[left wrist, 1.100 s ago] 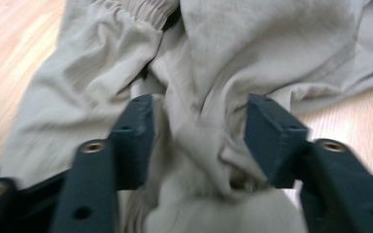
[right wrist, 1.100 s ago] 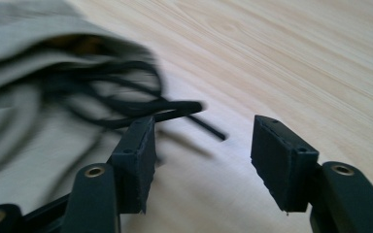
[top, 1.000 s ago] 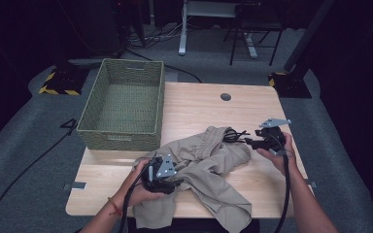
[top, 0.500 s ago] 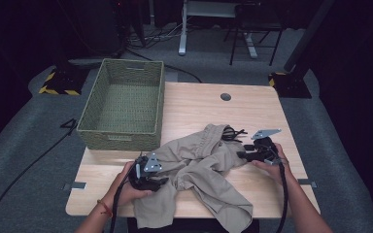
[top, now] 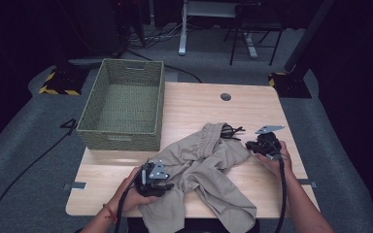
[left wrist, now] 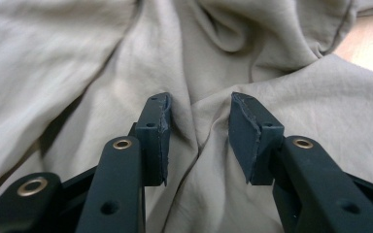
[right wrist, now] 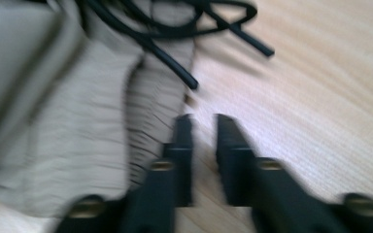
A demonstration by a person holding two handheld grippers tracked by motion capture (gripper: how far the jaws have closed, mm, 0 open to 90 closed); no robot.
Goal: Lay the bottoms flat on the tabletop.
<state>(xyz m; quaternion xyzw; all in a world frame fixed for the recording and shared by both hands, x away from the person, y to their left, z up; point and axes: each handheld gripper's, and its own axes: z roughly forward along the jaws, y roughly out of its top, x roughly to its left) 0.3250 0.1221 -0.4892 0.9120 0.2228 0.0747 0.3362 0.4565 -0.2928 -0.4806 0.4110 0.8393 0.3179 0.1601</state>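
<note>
A crumpled beige pair of drawstring trousers [top: 204, 165] lies on the front half of the light wooden table [top: 199, 104], one leg hanging over the near edge, its black drawstring [top: 230, 130] looped loosely at the gathered waistband. The left gripper [top: 156, 178] sits low on the fabric at the near left part of the garment; in the left gripper view its jaws have just been closing and stand at a moderate gap, a ridge of cloth [left wrist: 199, 131] rising between the pads, which do not yet press it. The right gripper [top: 252, 145] rests at the waistband's right edge (its view is blurred); its jaws have just been closing too and stand narrow over bare wood just beside the elastic band [right wrist: 141, 111], nothing between them. An empty green woven basket [top: 121, 138] stands on the table's far left.
</note>
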